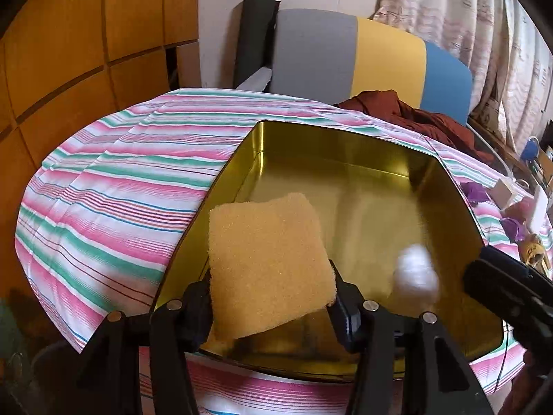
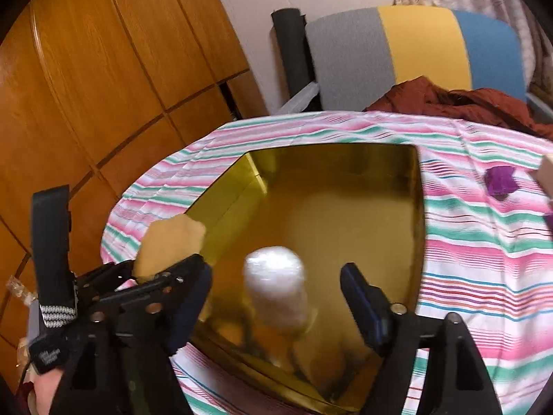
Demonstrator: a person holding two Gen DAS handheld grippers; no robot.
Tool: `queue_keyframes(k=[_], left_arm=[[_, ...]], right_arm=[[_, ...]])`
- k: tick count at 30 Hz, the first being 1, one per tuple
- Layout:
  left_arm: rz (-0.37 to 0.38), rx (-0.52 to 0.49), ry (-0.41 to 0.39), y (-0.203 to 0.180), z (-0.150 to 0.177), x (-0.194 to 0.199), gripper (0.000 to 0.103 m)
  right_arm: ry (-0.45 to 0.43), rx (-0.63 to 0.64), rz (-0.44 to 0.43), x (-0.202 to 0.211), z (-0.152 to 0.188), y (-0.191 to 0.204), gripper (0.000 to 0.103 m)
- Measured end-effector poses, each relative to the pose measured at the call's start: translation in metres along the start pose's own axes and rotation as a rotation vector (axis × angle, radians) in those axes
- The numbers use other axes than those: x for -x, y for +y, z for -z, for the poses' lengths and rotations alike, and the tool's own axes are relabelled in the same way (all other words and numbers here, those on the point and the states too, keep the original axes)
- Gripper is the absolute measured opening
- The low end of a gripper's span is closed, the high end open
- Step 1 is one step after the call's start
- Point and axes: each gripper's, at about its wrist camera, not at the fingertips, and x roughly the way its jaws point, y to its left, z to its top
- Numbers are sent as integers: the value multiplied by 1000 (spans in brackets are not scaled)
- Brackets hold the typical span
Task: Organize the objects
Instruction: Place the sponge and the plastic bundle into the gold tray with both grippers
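The cloth (image 1: 114,180) was striped pink, white and green, with thin blue and red lines. The tin (image 1: 345,180) at frame centre shone gold inside. The sponge (image 1: 269,263) was pale orange-yellow. The roll (image 2: 276,290) was white. The chair back (image 1: 363,55) at the top ran grey, yellow, blue. The garment (image 1: 414,114) was rust red. The panels (image 2: 103,69) on the left were orange-brown. The grippers' frames were black.
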Motion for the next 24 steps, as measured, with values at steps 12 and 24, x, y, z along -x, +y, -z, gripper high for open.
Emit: queue_keyframes(k=[12,24], left_arm=[[64,132,-32,7,-5,13,70],[138,66,-57,-30,-5,30,70]], right_arm=[[-82,-100,38,39,3,-30,85],[-128,-141,92,59,2,-52,87]])
